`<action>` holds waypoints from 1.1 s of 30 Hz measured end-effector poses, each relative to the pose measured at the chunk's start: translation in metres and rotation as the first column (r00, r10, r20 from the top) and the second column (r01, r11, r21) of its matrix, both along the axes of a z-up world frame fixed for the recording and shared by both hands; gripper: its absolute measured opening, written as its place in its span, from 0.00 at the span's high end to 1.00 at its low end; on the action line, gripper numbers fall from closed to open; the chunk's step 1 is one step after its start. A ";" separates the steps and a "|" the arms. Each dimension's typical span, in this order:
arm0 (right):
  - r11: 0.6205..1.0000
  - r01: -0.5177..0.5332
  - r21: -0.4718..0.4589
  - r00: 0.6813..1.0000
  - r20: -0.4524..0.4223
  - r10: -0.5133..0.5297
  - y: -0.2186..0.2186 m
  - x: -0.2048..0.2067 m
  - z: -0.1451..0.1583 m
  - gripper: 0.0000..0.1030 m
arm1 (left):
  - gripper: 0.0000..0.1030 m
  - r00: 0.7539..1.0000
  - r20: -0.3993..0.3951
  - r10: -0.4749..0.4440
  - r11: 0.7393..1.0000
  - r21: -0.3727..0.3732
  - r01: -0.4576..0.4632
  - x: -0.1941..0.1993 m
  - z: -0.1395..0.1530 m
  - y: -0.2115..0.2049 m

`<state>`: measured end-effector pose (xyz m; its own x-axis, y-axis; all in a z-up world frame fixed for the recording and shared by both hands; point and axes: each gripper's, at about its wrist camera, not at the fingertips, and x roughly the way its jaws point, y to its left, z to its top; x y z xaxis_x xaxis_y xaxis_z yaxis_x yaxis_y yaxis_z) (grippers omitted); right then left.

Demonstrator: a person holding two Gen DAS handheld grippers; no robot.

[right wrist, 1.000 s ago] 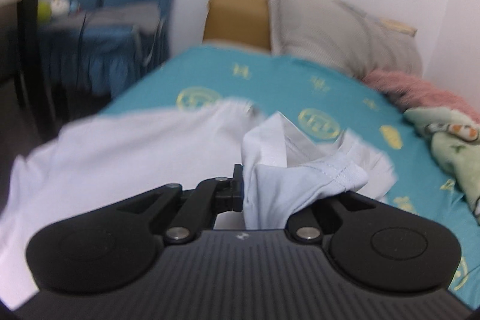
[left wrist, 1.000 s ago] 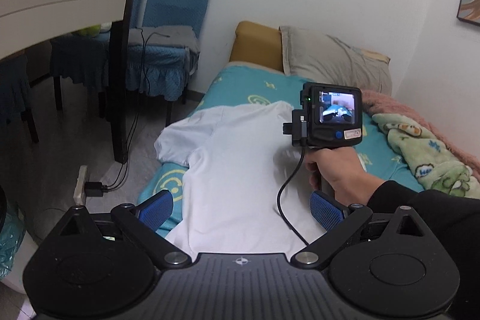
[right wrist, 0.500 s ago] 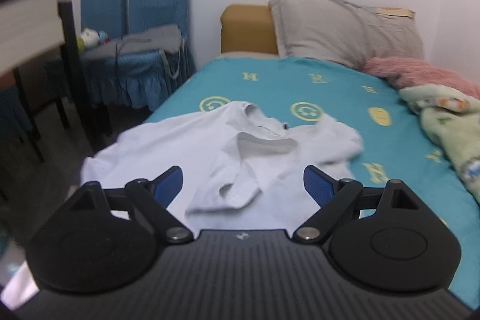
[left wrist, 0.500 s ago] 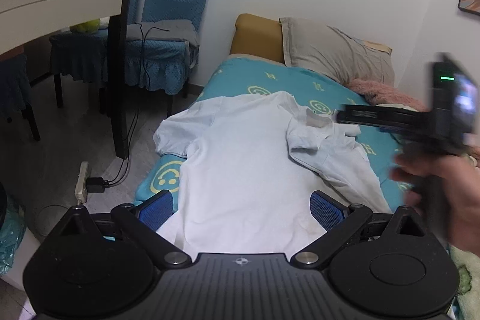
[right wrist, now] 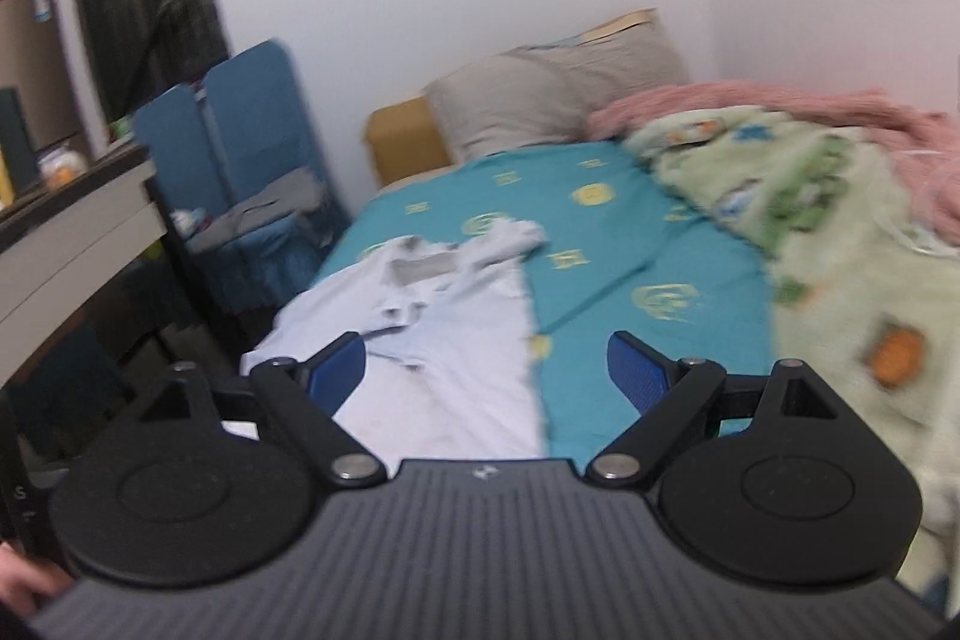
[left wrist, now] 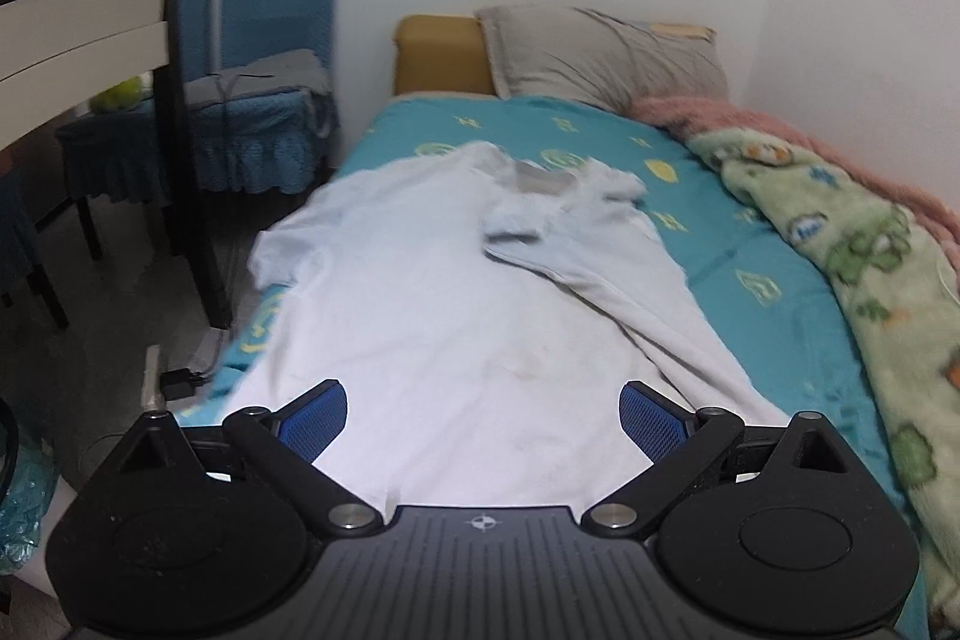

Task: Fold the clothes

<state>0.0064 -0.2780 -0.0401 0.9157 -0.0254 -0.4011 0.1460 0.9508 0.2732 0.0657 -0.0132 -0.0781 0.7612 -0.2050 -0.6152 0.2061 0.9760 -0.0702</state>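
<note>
— What does the room hold?
— A teal bed (left wrist: 708, 244), grey pillow (left wrist: 600, 57), blue chairs (left wrist: 264, 39).
— And the white shirt (left wrist: 432, 304)?
— Spread on the bed, one sleeve folded inward, beyond the left gripper (left wrist: 483, 415) and right gripper (right wrist: 486, 370), both spread wide, empty.

Black ribbed tongs (left wrist: 483, 418) with blue pads (left wrist: 315, 419), silver screws.

A white T-shirt (left wrist: 432, 292) is lying spread flat on my teal bed sheet, its right sleeve and side lying folded inward across the chest, collar pointing toward the pillow.
</note>
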 end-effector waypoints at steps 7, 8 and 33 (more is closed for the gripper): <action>0.990 0.131 0.059 0.986 0.096 -0.137 -0.054 -0.041 -0.003 0.14 | 0.10 0.985 -0.115 -0.128 0.991 -0.043 0.123 -0.017 -0.022 -0.071; 0.987 0.148 0.059 0.982 0.108 -0.154 -0.061 -0.044 -0.003 0.14 | 0.14 0.980 -0.132 -0.147 0.989 -0.055 0.140 -0.018 -0.025 -0.082; 0.941 0.325 0.090 0.930 0.148 -0.336 -0.118 -0.053 -0.032 0.14 | 0.93 0.745 -0.256 -0.617 0.713 0.220 0.666 -0.067 -0.104 -0.275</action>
<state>-0.0467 -0.3963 -0.0726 0.9115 -0.3170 -0.2620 0.3989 0.8362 0.3763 -0.0011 -0.2881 -0.1824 0.4017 -0.4102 -0.8188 0.8000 0.5923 0.0957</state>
